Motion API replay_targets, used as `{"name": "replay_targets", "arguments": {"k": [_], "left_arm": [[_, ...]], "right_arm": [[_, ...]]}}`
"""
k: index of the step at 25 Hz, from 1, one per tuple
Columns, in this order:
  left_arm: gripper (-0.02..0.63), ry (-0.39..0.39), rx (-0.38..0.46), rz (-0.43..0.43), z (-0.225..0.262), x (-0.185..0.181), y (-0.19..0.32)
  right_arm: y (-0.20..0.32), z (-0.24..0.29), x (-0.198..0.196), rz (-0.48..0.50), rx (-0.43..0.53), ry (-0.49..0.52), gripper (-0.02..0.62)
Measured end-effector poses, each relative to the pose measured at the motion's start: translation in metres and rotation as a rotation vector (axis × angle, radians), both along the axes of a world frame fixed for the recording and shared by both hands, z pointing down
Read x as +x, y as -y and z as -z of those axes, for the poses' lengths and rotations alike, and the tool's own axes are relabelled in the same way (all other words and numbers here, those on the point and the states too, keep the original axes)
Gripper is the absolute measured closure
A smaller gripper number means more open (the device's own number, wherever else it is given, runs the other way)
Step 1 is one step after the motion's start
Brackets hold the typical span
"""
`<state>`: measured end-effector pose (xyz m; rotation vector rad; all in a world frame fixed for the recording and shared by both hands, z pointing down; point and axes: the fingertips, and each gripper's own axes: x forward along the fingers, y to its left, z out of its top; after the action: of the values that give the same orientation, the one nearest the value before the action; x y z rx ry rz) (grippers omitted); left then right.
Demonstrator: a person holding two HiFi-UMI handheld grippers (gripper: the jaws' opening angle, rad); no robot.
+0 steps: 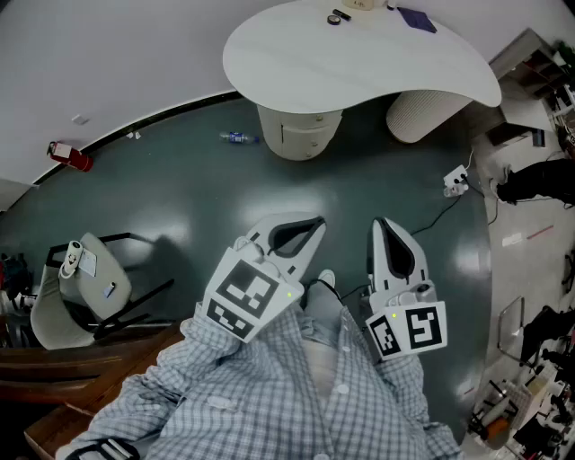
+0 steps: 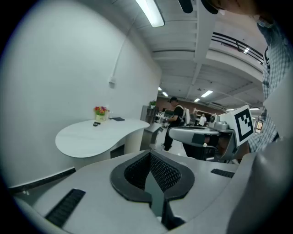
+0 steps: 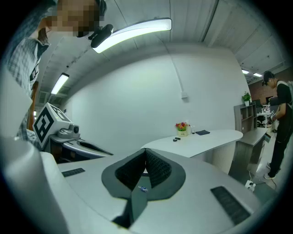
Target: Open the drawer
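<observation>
Your left claw [image 1: 314, 225] is closed, pads meeting at the tips, with nothing gripped; the left gripper view [image 2: 149, 154] shows the same. Your right claw [image 1: 381, 226] is also closed and empty, pads together in the right gripper view [image 3: 145, 154]. You hold both close to your checked shirt [image 1: 269, 386], left and right of each other and a little apart, tips pointing away toward the far side.

The drawer [image 1: 303, 137] is well apart from both claws. It's in the round pedestal [image 1: 299, 148] under the white curved surface [image 1: 359, 63], and its front looks flush. Dark floor [image 1: 207, 198] lies between you and it.

- A small bottle [image 1: 236, 137] lies on the floor just left of the pedestal.
- A ribbed base [image 1: 420, 114] stands right of the pedestal, under the same surface.
- A white plug block [image 1: 456, 181] with a cable lies on the floor to the right.
- A chair [image 1: 85, 287] stands near left.
- A flower pot [image 3: 182, 128] and a dark pad [image 1: 416, 18] sit on the far edge of the surface.
- A person [image 3: 279, 123] stands far right.
</observation>
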<state>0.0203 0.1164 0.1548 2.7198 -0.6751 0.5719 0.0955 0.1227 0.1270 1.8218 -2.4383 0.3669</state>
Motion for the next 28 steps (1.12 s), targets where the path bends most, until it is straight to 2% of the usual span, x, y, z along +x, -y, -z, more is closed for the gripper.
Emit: {"name": "replay_targets", "arguments": {"k": [4,12,28], "left_arm": [[0.601,0.02,-0.013,-0.015,-0.005,0.0,-0.001],[0.601,0.011,-0.023,-0.018,-0.008,-0.003,0.001],[0.601,-0.011,-0.021,-0.045,-0.012,-0.017,0.007]], "right_arm": [[0.001,-0.002,-0.001,-0.002,-0.003,0.002,0.586],[0.002,-0.004,-0.002,-0.013,-0.009,0.004,0.586],[-0.007,-0.013,0.0,-0.108,-0.025,0.023,0.586]]}}
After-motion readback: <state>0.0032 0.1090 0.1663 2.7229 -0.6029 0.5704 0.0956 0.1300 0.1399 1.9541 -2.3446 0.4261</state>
